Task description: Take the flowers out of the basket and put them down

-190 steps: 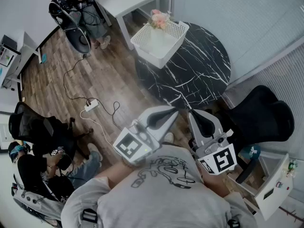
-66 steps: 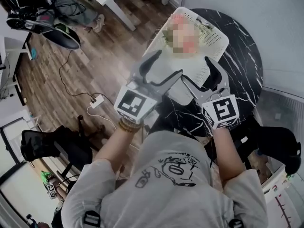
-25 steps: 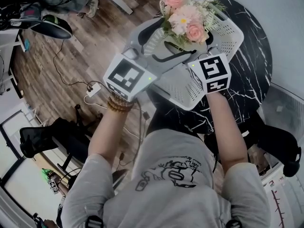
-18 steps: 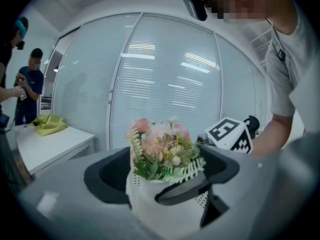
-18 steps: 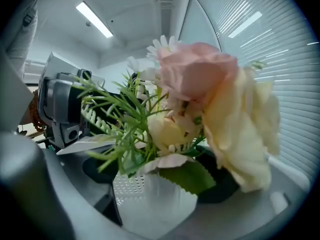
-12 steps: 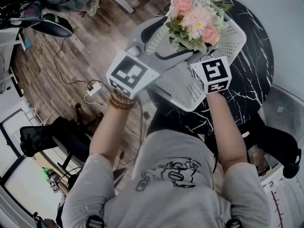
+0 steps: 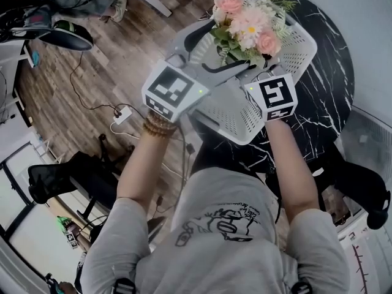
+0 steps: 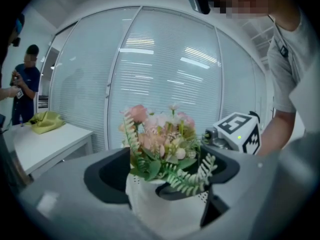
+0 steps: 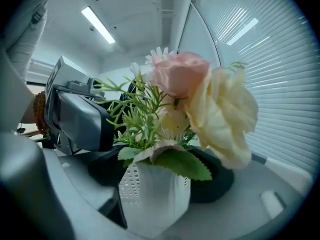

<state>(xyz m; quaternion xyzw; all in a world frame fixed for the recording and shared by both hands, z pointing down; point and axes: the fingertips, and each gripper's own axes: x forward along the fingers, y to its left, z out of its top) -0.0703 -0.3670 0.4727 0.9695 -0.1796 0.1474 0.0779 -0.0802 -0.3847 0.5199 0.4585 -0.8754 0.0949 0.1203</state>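
Flowers sitting in white pot at 12 o'clock, over basket on bench. Left gripper standing wide around pot. Right gripper closing on pot, seemingly pressing it. Flowers looking light, petals crushable: gripping stiff pot wall, below leaves, advised.

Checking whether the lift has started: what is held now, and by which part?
The white pot of the flowers sits between the jaws of left gripper and right gripper, the right's just closing; a firm grip cannot be told.
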